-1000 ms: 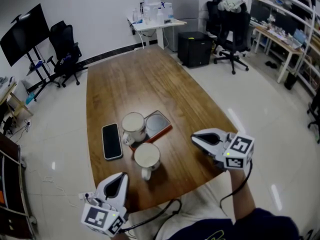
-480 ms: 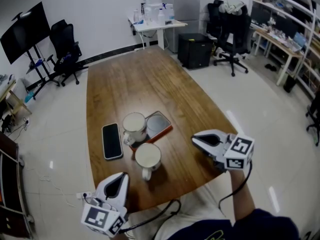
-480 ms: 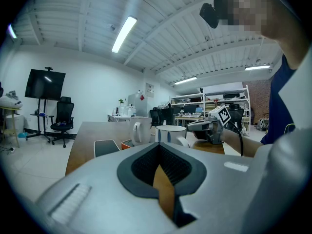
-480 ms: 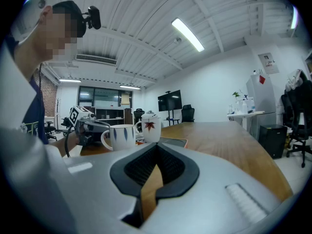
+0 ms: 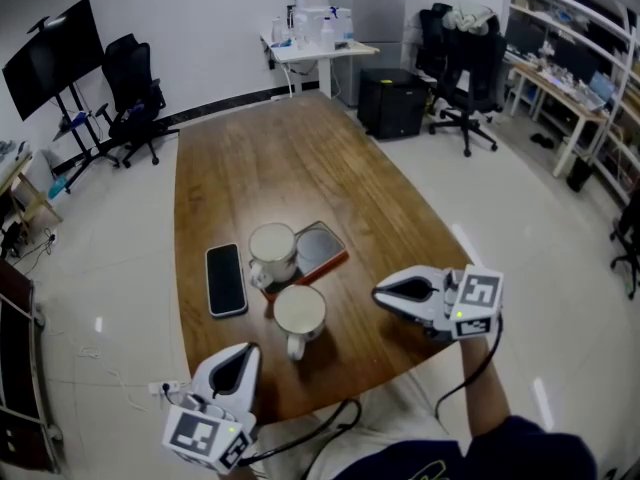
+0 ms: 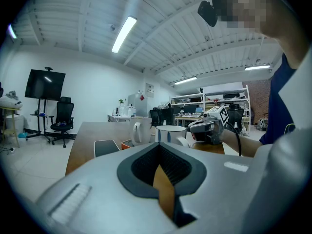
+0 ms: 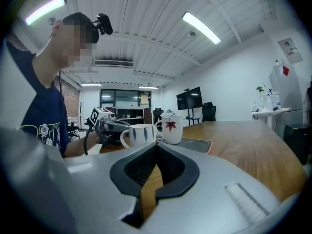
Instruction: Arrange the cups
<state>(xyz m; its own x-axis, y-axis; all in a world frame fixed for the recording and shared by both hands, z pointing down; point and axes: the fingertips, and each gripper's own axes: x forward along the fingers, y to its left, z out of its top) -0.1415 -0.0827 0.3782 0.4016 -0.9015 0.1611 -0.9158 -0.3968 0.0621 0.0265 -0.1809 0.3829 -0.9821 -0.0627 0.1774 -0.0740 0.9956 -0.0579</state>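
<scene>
The left claw [image 5: 240,354] is hovering over the near edge of the long brown wooden table [image 5: 300,148], its jaws pressed together and gripping nothing. A flat black phone [image 5: 225,280] is lying ahead of it, slightly left. A white ceramic mug with blue marks [image 5: 298,313] is standing just ahead of its tips. A white red-leaf mug [image 5: 272,244] is sitting beyond, at the end of an orange-rimmed tray [image 5: 320,248]. The right claw [image 5: 382,291] is pointing at the nearer mug, jaws likewise closed and empty.
</scene>
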